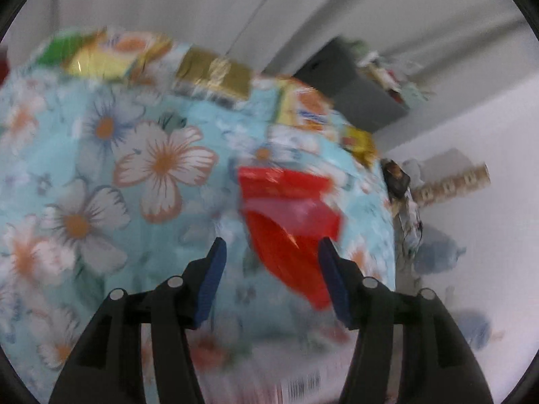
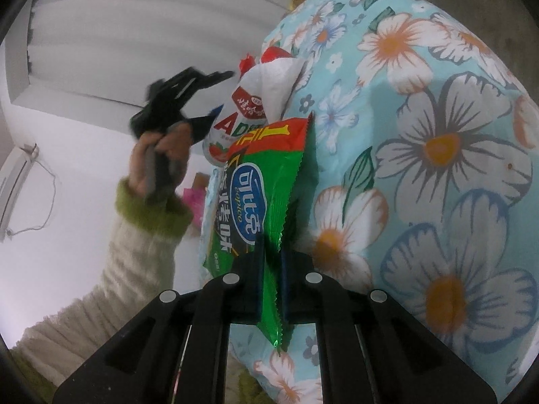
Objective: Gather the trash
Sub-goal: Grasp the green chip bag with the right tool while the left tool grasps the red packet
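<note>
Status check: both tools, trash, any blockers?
Left tool open, red wrapper between its fingers, ungripped. Right tool shut on green chip bag. More wrappers on the floral cloth. Nothing blocking.

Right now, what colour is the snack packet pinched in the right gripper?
Mostly green with a red top, clearest in the right wrist view: snack packet.

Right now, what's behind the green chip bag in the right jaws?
Behind the green chip bag, clamped in the right gripper, stand a red-and-white AD wrapper and white packaging on the floral cloth. The bag covers their lower parts.
</note>
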Tool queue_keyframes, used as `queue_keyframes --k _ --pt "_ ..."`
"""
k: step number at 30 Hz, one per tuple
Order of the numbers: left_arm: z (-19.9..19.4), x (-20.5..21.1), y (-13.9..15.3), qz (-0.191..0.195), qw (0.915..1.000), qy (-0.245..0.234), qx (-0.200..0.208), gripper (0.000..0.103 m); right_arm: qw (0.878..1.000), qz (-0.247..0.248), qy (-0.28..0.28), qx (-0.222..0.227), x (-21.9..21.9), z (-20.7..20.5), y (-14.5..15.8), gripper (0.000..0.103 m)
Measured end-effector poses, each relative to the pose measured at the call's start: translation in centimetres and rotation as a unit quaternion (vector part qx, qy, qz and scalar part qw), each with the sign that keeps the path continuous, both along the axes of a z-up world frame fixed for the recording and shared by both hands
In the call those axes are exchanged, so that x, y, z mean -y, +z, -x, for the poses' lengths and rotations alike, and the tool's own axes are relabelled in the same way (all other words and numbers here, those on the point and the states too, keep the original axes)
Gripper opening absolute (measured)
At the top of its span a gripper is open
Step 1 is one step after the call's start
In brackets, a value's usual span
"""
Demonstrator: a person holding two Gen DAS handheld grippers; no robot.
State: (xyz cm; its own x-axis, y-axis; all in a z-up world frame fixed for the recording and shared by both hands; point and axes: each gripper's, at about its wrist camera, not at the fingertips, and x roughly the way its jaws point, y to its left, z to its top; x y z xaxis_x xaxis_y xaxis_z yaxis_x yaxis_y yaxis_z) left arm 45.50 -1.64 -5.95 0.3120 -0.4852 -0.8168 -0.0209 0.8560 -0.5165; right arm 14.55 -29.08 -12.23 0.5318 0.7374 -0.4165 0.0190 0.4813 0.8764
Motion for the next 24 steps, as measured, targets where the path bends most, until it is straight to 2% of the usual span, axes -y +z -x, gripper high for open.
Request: queue_keyframes --k 2,4,10,14,19,22,24 --pt "-1.6 -0.1 -1.7 0.012 0.9991 0.019 -0.036 0.054 1.000 -0.005 0.001 -0.001 0.5 0.4 -0.2 0.007" --pt "-2.2 0.0 -2.4 0.014 0.9982 0.033 -0.048 0.053 1.000 -0.007 0.001 -0.001 0.8 0.7 -0.4 0.007" --pt "-2.2 1.0 -1.9 -0.002 0.9986 0.040 -0.034 0.052 1.000 -0.009 -0.001 0.002 1.2 0.9 -0.3 0.007" --pt "-2.5 0.7 -2.0 0.019 0.9974 0.057 -0.040 0.042 1.000 -0.009 -0.002 0.001 1.2 0.9 -0.3 0.008" --pt "-2.0 0.0 -2.0 0.047 0.9958 0.066 -0.043 0.039 1.000 -0.006 -0.005 0.000 1.1 0.8 -0.2 0.009" --pt "-1.4 0.2 -1.7 0.052 0.9963 0.056 -0.039 0.031 1.000 -0.004 -0.009 -0.001 0.8 0.7 -0.1 0.009" --pt "-1.1 0.4 -1.7 0.053 0.9967 0.049 -0.038 0.014 1.000 -0.002 -0.011 -0.002 0.6 0.7 0.0 0.009"
